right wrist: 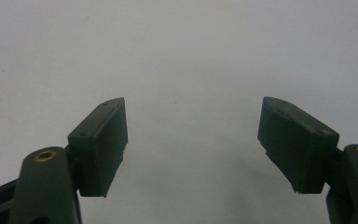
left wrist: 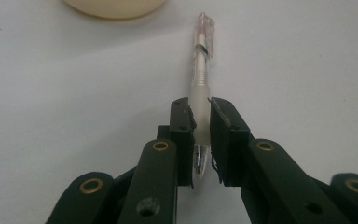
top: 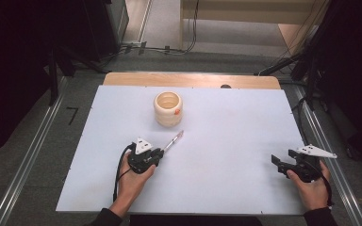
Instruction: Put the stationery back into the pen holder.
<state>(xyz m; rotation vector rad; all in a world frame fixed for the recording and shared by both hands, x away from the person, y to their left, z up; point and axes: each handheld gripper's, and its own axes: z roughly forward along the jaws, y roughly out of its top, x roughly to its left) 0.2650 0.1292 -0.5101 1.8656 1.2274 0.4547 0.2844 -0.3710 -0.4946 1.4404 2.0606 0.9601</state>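
A slim pen point(left wrist: 200, 79) with a clear barrel and pinkish cap lies on the white table, pointing toward the cream cup point(top: 168, 108). My left gripper point(left wrist: 200, 105) is shut on the pen near its tip end, with the jaws pressing both sides of the barrel. In the high view the pen point(top: 174, 140) sticks out from the left gripper point(top: 160, 151) toward the upper right. The cream cup point(left wrist: 114, 7) stands upright just beyond the pen's far end. My right gripper point(right wrist: 193, 140) is open over bare table; in the high view it point(top: 283, 162) rests at the right edge.
The white table surface point(top: 226, 132) stretches between the two hands. A wooden edge point(top: 191, 79) runs along the far side. Dark stands and cables surround the table on the floor.
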